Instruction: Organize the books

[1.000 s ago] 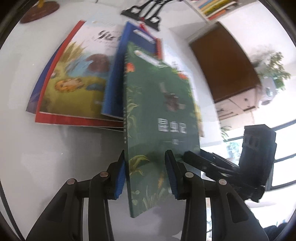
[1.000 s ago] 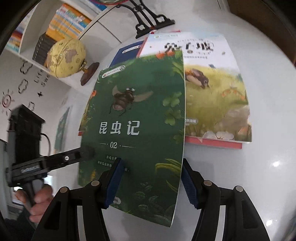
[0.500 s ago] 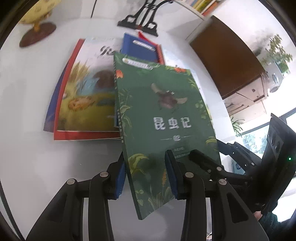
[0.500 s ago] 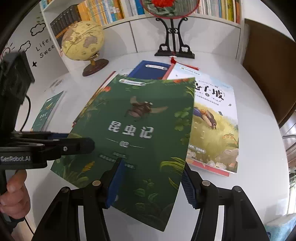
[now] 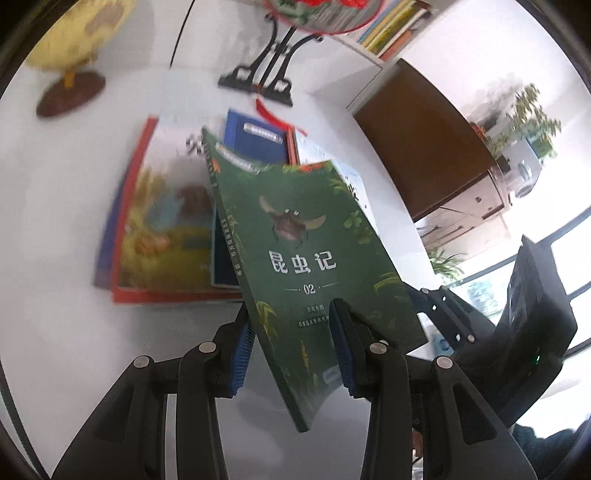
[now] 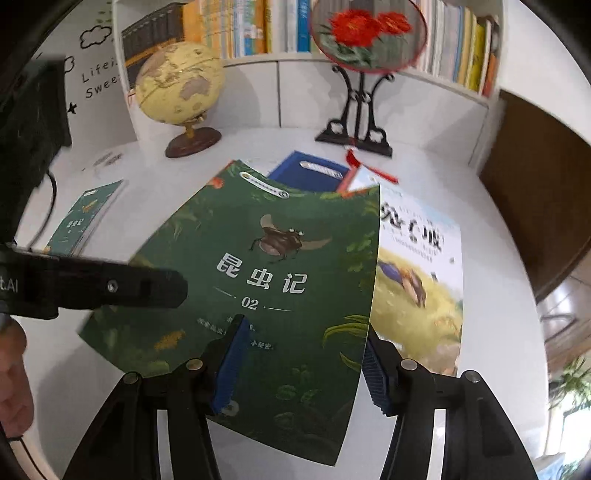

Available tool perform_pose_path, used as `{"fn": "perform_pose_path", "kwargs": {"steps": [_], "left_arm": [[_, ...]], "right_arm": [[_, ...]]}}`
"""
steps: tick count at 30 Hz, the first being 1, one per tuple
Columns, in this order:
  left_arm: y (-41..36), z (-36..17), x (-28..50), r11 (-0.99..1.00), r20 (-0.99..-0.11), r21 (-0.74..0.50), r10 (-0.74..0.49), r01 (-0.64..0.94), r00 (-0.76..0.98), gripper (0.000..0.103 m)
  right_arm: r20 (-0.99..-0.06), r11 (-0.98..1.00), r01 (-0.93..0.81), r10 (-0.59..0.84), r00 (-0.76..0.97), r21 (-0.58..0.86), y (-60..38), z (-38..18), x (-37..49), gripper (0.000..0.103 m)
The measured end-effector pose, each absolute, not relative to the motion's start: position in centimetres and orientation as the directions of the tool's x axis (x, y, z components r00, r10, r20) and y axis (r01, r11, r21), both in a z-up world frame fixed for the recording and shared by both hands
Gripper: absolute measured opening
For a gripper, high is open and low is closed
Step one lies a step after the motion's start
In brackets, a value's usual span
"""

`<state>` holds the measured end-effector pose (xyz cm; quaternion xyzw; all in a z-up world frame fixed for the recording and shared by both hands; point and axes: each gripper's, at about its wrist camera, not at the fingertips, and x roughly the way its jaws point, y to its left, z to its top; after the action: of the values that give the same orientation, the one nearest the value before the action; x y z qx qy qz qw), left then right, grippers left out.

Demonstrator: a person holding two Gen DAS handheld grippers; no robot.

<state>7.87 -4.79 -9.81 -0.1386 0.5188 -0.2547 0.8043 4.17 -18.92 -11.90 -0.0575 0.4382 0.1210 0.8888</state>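
Note:
A green insect book (image 5: 295, 236) (image 6: 280, 258) hangs in the air above the white table, its cover bowed. My left gripper (image 5: 291, 343) holds its left bottom edge between the blue pads. My right gripper (image 6: 299, 354) holds its right bottom edge. The left gripper's finger (image 6: 110, 286) shows in the right wrist view. Under the book lies a spread of books: a yellow meadow picture book (image 6: 421, 280) (image 5: 166, 221) and a blue book (image 6: 310, 173) (image 5: 255, 142). A second green book (image 6: 85, 218) lies flat at the far left.
A yellow globe (image 6: 179, 85) on a brown base and a round red-flower fan on a black stand (image 6: 364, 92) stand at the back of the table. Behind them is a white shelf full of books (image 6: 258, 26). A brown cabinet (image 5: 424, 140) stands to the right.
The green book has been lifted higher off the spread and tilted up towards the shelf. Both grippers rose with it and kept their hold.

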Motion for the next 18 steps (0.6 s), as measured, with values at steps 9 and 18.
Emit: {"fn": "perform_pose_path", "kwargs": {"steps": [9, 18], "left_arm": [[-2.0, -7.7, 7.4, 0.846, -0.753, -0.452, -0.531, 0.281, 0.388, 0.035], [0.2, -10.8, 8.1, 0.832, -0.773, -0.493, -0.553, 0.255, 0.310, 0.034]], "right_arm": [[-0.744, 0.959, -0.284, 0.186, 0.642, -0.006, -16.2, -9.1, 4.9, 0.054], [-0.761, 0.951, -0.297, 0.259, 0.595, 0.091, -13.2, -8.9, 6.1, 0.049]]}}
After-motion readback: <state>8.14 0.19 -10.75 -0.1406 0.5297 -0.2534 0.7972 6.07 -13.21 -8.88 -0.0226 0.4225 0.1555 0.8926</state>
